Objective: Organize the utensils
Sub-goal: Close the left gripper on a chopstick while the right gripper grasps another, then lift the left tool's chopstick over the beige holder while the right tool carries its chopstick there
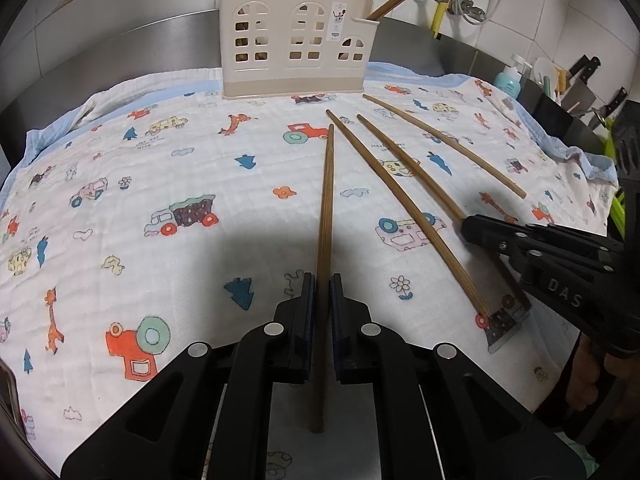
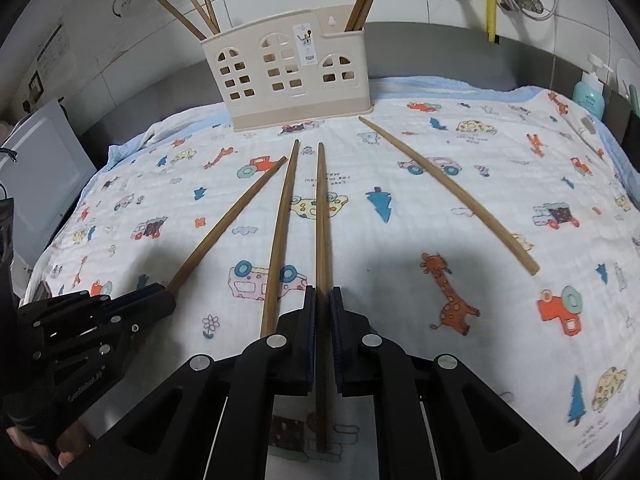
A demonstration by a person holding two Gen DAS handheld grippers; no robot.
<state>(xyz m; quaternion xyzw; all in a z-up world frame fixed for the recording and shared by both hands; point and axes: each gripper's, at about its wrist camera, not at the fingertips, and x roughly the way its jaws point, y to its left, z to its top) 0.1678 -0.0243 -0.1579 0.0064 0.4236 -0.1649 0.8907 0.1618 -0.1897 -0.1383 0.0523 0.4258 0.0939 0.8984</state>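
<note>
Four loose chopsticks are seen lying on a printed cloth (image 1: pixel 168 160) spread over the table, all pointing toward a cream utensil holder (image 1: pixel 294 40) that stands at the far edge of the cloth. More chopsticks are stood in the holder's end compartments.

Only in the left wrist view are a knife rack and a teal bottle shown beyond the right edge of the table, and the right tool (image 1: pixel 466 226) is seen there from the side. Only in the right wrist view are three sticks in the holder's left compartment (image 2: pixel 192 16) and a grey appliance off the left edge shown; the left tool (image 2: pixel 170 294) appears there at the near left.

Both tools are held tilted downward toward the cloth, side by side, with fingers of a hand glimpsed at each grip.

The left tool is clamped on the leftmost chopstick (image 1: pixel 326 216), which runs between its pads and past them toward the holder. The right tool is closed on the third chopstick from the left (image 2: pixel 322 216) near its thick end. One chopstick (image 2: pixel 280 232) is left between them, and the fourth (image 2: pixel 448 192) lies apart toward the right edge.
</note>
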